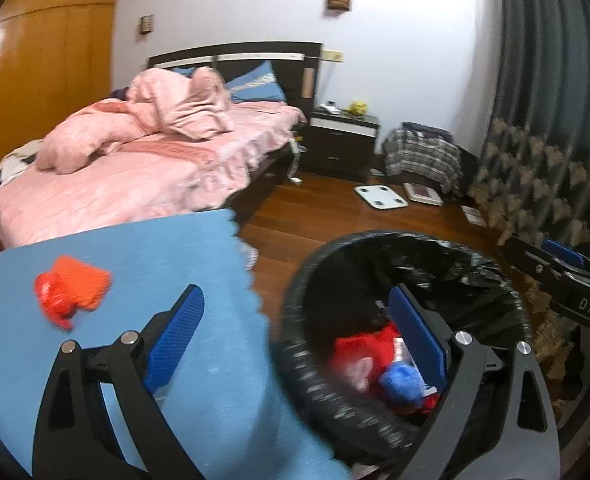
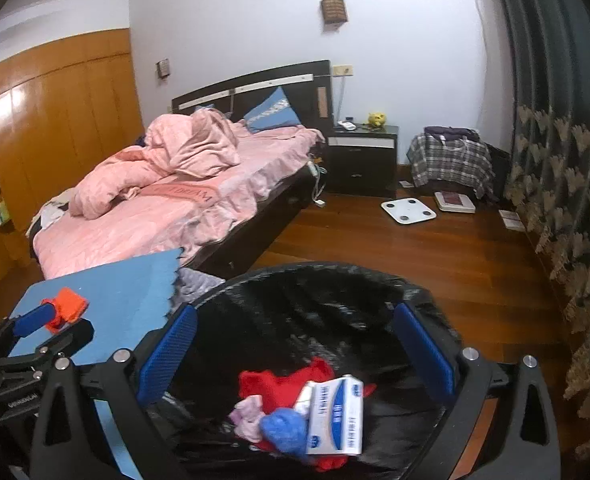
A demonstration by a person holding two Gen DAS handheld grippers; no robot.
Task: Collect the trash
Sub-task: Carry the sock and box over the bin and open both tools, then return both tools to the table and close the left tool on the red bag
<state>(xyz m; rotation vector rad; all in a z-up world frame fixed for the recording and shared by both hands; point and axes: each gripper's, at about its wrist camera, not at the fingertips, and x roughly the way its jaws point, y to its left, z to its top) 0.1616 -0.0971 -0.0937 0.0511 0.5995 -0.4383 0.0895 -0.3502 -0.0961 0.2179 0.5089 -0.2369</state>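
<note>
Carton (image 2: 335, 416) plain only in right view; each hand-held gripper (image 2: 295, 344) spread, empty.

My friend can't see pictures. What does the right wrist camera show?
An open right gripper hovers over a black-lined trash bin holding a white box and red, blue and pink scraps. An orange scrap remains on the blue table.

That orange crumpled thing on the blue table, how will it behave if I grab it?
The orange crumpled piece looks wrinkled and soft, so it will probably squash rather than resist. It seems light and may slide on the smooth blue table. Rolling looks unlikely, given its irregular shape.
</note>
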